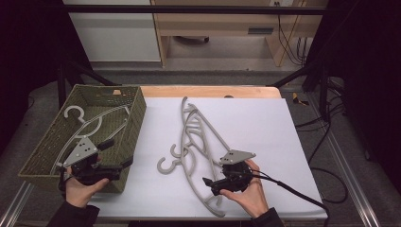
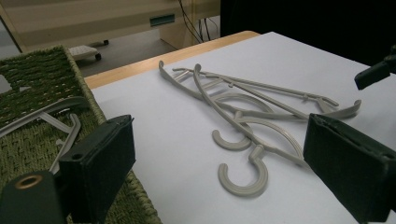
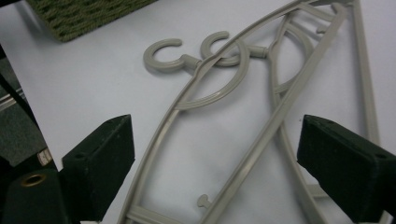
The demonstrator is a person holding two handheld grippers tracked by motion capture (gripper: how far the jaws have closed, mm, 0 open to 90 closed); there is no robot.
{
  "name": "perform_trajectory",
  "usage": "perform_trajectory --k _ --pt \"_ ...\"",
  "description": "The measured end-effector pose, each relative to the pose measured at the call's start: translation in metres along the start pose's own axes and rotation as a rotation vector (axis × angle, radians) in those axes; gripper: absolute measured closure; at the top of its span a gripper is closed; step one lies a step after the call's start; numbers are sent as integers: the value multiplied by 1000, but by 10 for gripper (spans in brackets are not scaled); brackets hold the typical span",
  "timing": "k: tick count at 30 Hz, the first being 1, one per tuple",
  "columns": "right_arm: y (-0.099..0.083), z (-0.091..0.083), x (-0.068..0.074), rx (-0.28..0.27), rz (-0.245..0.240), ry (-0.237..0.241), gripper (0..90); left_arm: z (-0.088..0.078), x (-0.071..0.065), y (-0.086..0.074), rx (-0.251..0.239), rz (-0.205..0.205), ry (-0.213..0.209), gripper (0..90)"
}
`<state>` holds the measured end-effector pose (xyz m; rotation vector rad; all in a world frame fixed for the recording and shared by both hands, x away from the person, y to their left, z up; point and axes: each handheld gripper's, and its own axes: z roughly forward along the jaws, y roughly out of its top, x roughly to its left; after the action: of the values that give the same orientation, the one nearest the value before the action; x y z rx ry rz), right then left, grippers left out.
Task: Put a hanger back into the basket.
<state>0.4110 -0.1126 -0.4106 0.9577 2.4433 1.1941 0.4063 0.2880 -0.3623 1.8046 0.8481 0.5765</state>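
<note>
Two grey plastic hangers (image 1: 198, 142) lie overlapped on the white table sheet (image 1: 265, 127), hooks toward the left. A third grey hanger (image 1: 90, 125) rests inside the green woven basket (image 1: 137, 118). My left gripper (image 1: 117, 153) is at the basket's near right corner, and its jaws stand open with nothing between them (image 2: 222, 130). My right gripper (image 1: 210, 177) is low over the near end of the hangers. Its jaws are open (image 3: 215, 135), and two hanger bars (image 3: 264, 135) run between them without touching the pads.
The basket takes up the table's left side. A wooden table edge (image 1: 208, 91) shows behind the white sheet. The right gripper's cable (image 1: 293, 191) trails off to the right. Beyond the table are pale cabinets (image 1: 213, 23) and loose floor cables.
</note>
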Motion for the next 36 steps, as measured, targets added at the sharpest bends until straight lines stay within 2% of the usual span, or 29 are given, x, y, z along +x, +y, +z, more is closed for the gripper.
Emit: perform_trajectory --k 4,5,6,7,12,13,18,19,20,21,22,23,24,26,27,29,30,31,33,34,35,36 --pt "0 11 9 34 -10 40 179 0 0 0 1 2 2 87" --pt "-1 18 15 69 -26 33 191 -1 0 0 0 5 2 87" --pt "-1 18 15 69 -26 33 191 -1 0 0 0 5 2 87" --pt "-3 24 18 92 -44 43 201 -1 0 0 -1 5 2 87" --pt "-7 38 23 119 -36 63 241 -2 0 1 -5 0 2 88" --pt "-10 43 26 141 -17 67 258 -2 0 1 -4 1 2 89" --pt "-16 52 28 165 -23 85 311 -2 0 1 -4 1 0 89" --pt "-17 53 30 186 -11 93 345 -1 0 1 -2 3 1 90" --pt "-17 53 30 186 -11 93 345 -1 0 1 -2 3 1 91" --pt "-18 55 30 178 -32 102 362 -1 0 1 -2 2 0 91" --pt "-19 57 31 182 -24 105 380 -1 0 1 -1 3 0 91" --pt "-21 59 33 210 -15 106 410 -1 0 1 1 4 -2 92" --pt "-22 61 31 212 -37 107 430 -1 -1 1 3 2 -4 92" --pt "-23 62 32 222 -33 109 446 0 -1 1 4 2 -5 93" --pt "-24 64 32 232 -32 102 486 0 -1 0 6 3 -6 93" --pt "-25 65 32 229 -45 95 499 0 -1 0 7 3 -6 93" --pt "-24 64 31 234 -35 113 551 0 -1 0 7 3 -6 93" --pt "-24 64 31 234 -35 113 551 1 -1 0 8 2 -7 93" --pt "-24 63 30 241 -39 124 646 1 -2 0 9 4 -7 93" --pt "-24 63 30 241 -39 124 646 1 -2 0 10 7 -9 93" --pt "-23 62 29 258 -26 124 710 1 -2 0 10 9 -8 94" --pt "-23 62 29 263 -21 115 714 0 -2 0 10 12 -8 94"
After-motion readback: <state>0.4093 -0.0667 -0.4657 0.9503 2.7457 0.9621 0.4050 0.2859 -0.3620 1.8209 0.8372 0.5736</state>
